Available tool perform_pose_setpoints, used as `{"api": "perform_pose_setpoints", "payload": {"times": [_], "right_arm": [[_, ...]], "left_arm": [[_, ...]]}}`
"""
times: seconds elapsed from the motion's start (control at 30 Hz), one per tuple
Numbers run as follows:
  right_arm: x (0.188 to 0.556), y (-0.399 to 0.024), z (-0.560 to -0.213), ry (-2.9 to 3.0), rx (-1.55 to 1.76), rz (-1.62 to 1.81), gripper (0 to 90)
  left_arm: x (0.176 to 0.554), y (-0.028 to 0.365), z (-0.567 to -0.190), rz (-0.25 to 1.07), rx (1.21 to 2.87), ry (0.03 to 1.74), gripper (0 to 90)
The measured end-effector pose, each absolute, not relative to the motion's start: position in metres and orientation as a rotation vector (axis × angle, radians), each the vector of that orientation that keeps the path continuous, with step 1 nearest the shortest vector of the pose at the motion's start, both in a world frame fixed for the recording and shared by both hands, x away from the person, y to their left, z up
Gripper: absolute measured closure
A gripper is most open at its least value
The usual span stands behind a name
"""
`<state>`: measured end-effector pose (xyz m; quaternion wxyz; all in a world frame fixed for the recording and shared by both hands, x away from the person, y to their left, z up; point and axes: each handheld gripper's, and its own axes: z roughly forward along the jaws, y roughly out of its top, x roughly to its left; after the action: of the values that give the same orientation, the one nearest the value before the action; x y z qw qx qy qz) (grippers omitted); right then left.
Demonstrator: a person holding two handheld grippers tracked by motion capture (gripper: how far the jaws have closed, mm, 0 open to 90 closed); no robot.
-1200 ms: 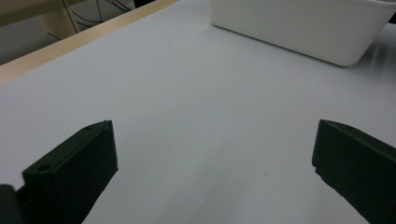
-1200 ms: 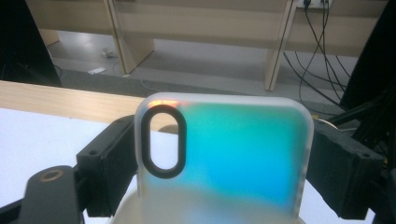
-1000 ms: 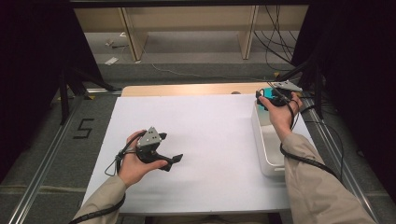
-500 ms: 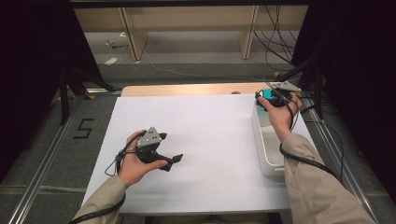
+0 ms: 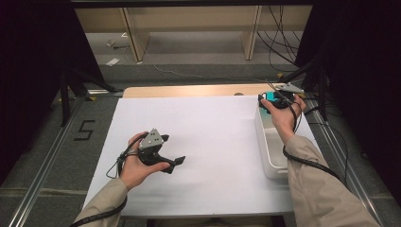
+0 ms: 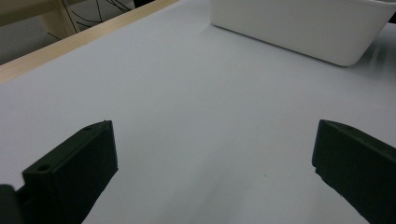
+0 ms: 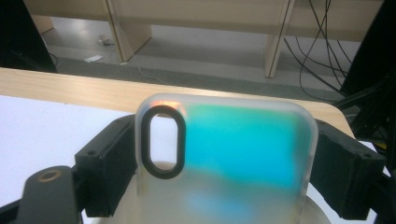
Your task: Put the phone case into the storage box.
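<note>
Clamped across its width in the right gripper (image 7: 224,172): a teal phone case (image 7: 233,158), held above the white bin (image 5: 274,151) at far right. Left gripper (image 6: 215,172) open, idle over the sheet (image 5: 213,137). Risk: slipping from the smooth edge grip.

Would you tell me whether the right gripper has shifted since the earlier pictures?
No; the right gripper stays above the white bin's far end, holding the phone case.

Frosted translucent plastic phone case (image 7: 224,158), glossy white plastic bin (image 6: 303,28), matt white tabletop (image 5: 213,137), pale wood edge (image 7: 70,88).
</note>
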<state>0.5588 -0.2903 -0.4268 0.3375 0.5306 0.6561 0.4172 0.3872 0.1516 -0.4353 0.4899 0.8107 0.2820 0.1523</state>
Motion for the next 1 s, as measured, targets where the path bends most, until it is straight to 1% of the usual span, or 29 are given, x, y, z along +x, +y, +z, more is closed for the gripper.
{"api": "perform_pose_setpoints", "payload": {"times": [0.17, 0.4, 0.6, 1.0], "right_arm": [[0.559, -0.29, -0.427, 1.714, 1.392, 1.074, 15.0], [0.559, -0.291, -0.427, 1.719, 1.406, 1.074, 9.6], [0.559, -0.291, -0.426, 1.725, 1.41, 1.087, 7.4], [0.557, -0.297, -0.415, 1.683, 1.414, 1.131, 6.9]], "left_arm": [[0.387, 0.152, -0.435, 0.37, 1.969, 0.684, 0.0], [0.387, 0.152, -0.435, 0.37, 1.97, 0.684, 0.0], [0.387, 0.151, -0.436, 0.368, 1.97, 0.686, 0.0], [0.387, 0.151, -0.436, 0.369, 1.971, 0.684, 0.0]]}}
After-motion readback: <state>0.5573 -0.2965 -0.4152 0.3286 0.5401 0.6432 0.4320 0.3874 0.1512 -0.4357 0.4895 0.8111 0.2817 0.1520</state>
